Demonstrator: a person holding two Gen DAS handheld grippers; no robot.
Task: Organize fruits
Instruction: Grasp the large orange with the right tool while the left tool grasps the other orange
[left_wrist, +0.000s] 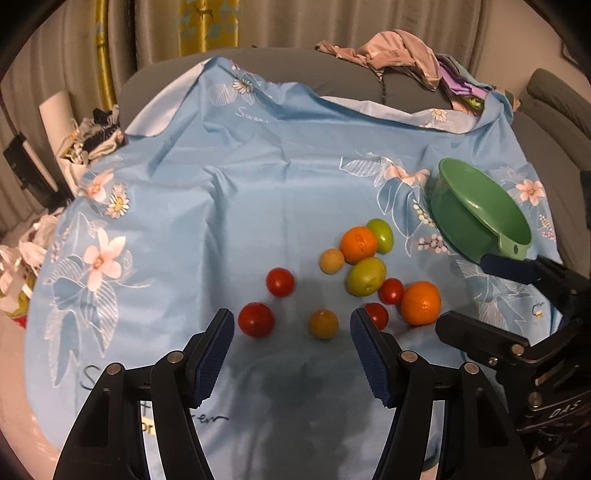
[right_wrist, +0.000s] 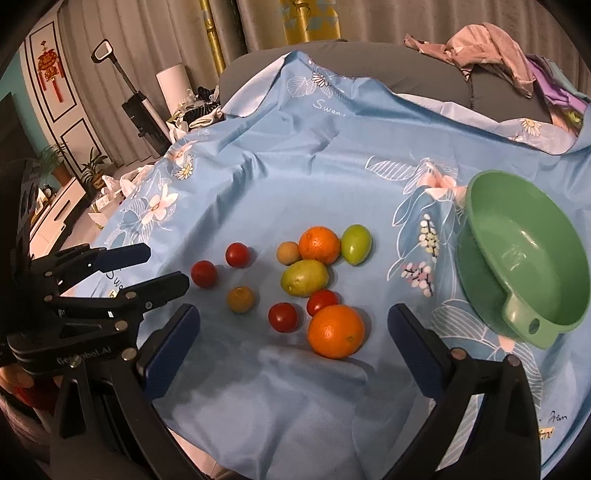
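Several fruits lie loose on the blue flowered cloth (left_wrist: 221, 221): two oranges (right_wrist: 336, 331) (right_wrist: 319, 244), two green fruits (right_wrist: 304, 277) (right_wrist: 355, 239), several red tomatoes (right_wrist: 283, 317) and two small brownish fruits (right_wrist: 240, 299). A green bowl with a handle (right_wrist: 524, 258) stands empty at the right. My left gripper (left_wrist: 291, 325) is open, just short of a brownish fruit (left_wrist: 323, 324), with a tomato (left_wrist: 256, 319) by its left finger. My right gripper (right_wrist: 293, 321) is open just short of the near orange. Each gripper shows in the other's view.
The cloth covers a grey sofa (left_wrist: 280, 66) with a heap of clothes (left_wrist: 399, 51) at the back right. At the left are a white roll (right_wrist: 173, 92), bags, a vacuum (right_wrist: 140, 110) and a cabinet (right_wrist: 55, 206).
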